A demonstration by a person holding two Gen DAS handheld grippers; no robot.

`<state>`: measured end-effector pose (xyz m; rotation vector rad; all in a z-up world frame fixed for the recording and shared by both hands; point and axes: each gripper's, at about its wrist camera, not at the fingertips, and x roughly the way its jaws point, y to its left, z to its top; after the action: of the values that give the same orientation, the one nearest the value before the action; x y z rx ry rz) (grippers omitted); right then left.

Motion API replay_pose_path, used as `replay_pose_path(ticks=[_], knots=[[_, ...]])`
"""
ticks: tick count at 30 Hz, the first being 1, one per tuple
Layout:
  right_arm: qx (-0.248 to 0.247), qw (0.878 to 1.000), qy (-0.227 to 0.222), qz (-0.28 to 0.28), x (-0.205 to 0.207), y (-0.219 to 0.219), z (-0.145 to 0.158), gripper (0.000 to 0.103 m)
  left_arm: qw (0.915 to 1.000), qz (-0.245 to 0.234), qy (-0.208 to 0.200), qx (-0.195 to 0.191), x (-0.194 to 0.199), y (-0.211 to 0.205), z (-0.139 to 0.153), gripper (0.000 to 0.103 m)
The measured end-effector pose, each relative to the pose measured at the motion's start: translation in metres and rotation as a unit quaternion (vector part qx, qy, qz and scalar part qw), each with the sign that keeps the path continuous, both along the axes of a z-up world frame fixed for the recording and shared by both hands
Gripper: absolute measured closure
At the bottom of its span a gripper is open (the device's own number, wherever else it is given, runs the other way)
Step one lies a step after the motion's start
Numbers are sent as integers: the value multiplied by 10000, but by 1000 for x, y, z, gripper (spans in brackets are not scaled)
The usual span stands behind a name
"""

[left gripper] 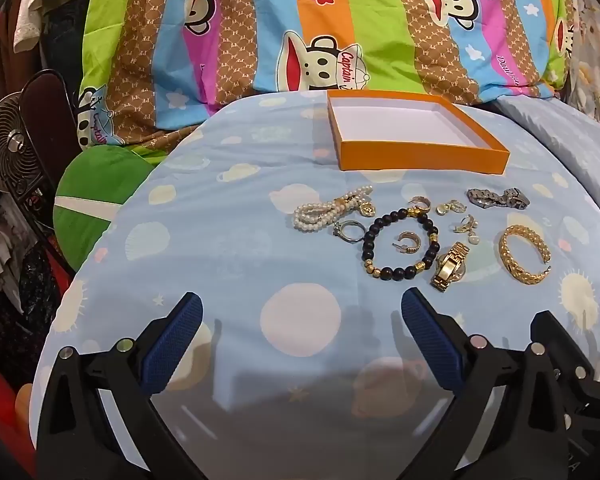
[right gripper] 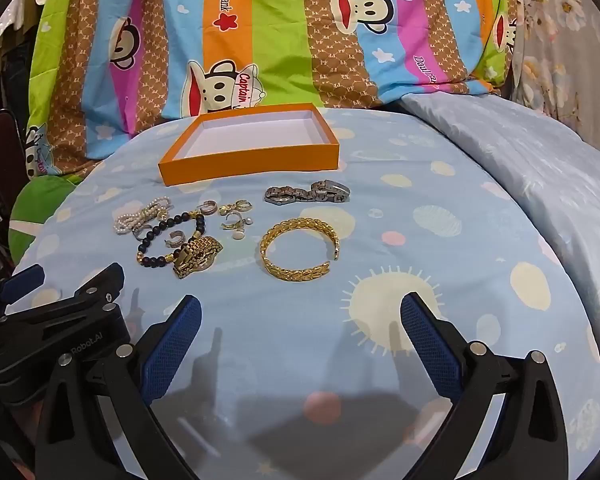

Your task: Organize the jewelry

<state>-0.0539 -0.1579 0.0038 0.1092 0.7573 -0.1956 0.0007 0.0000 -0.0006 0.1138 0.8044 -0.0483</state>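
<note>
In the left wrist view, the left gripper point(left gripper: 302, 312) hangs over a light blue bedsheet point(left gripper: 220, 240) printed with suns and planets, its blue-padded jaws spread wide with nothing between them. Ahead lies the jewelry, loose on the sheet. A pearl bracelet point(left gripper: 328, 212) sits farthest left, with a silver ring point(left gripper: 350, 233) just beside it. A black bead bracelet point(left gripper: 400, 246) encircles one small gold hoop earring point(left gripper: 405, 243). A gold watch point(left gripper: 450, 266) touches the bead bracelet's right side. Further right lies a gold cuff bracelet point(left gripper: 524, 254), and beyond it a silver link bracelet point(left gripper: 496, 198). Small gold earrings point(left gripper: 458, 216) are scattered between these, too small to count surely. Behind everything stands an open orange box point(left gripper: 420, 156), white inside and holding nothing. A striped cartoon-monkey blanket point(left gripper: 260, 40) rises behind it. A small fan point(left gripper: 10, 156) stands at the far left.

In the right wrist view, the right gripper point(right gripper: 300, 312) hovers over the same sheet point(right gripper: 420, 240), jaws likewise wide apart and gripping nothing. The gold cuff point(right gripper: 300, 252) lies nearest ahead, the silver link bracelet point(right gripper: 306, 194) behind it, the orange box point(right gripper: 248, 164) beyond. The watch point(right gripper: 198, 254), bead bracelet point(right gripper: 168, 240) and pearls point(right gripper: 140, 212) cluster to the left. The left gripper point(right gripper: 24, 280) shows at the lower left edge.
</note>
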Motion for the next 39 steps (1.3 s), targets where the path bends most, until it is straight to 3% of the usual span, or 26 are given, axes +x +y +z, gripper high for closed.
replay_pose_path(ticks=[39], knots=[[-37,10000,-10,-1,0,1,0,5,10000,-23,-77,-9,0,0,1,9]])
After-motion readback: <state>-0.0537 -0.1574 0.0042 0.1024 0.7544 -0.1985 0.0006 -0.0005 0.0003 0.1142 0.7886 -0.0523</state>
